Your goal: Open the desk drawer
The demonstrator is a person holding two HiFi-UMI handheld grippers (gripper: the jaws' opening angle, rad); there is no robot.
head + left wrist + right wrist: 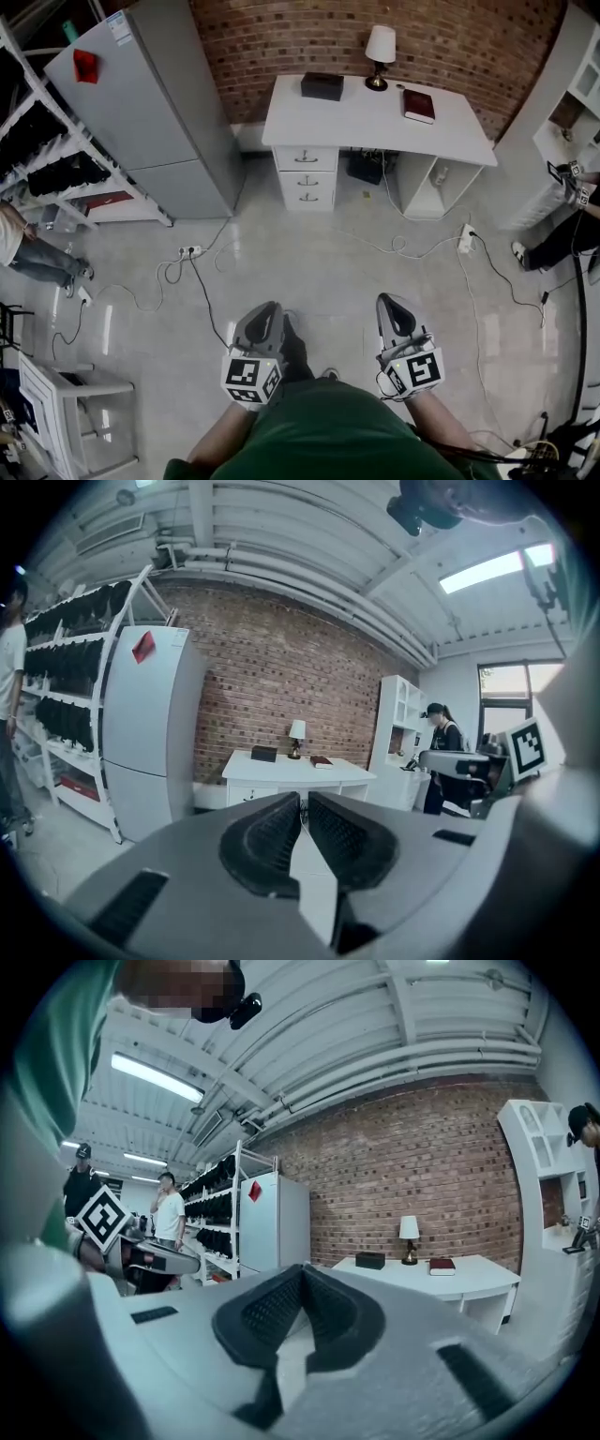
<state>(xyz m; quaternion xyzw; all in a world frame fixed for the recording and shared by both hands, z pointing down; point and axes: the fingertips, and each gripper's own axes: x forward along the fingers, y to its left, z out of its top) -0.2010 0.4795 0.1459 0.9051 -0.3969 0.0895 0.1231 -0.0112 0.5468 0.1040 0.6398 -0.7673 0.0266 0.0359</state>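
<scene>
Drawer (323,157) at desk (375,120) top left, shut, well apart from tongs. Left tongs (266,311) open a crack, empty. Right tongs (394,302) pressed together, empty. Drawer probably hard, slides straight; pinch small handle (306,159).

- The white desk (375,120) stands on the floor against the brick wall (281,47). Its stack of three drawers (307,178) sits under one end, all fronts flush.
- On the desktop a black box (322,85) lies at the back. A table lamp (379,54) with a white shade stands just beside it, and a dark red book (418,105) lies flat a little apart from the lamp.
- The glossy grey floor (309,281) carries two white power strips (189,251), one well before the desk and one near its open end, with loose cables (202,291) trailing from them.
- A grey refrigerator (141,112) stands on the floor beside the desk.
</scene>
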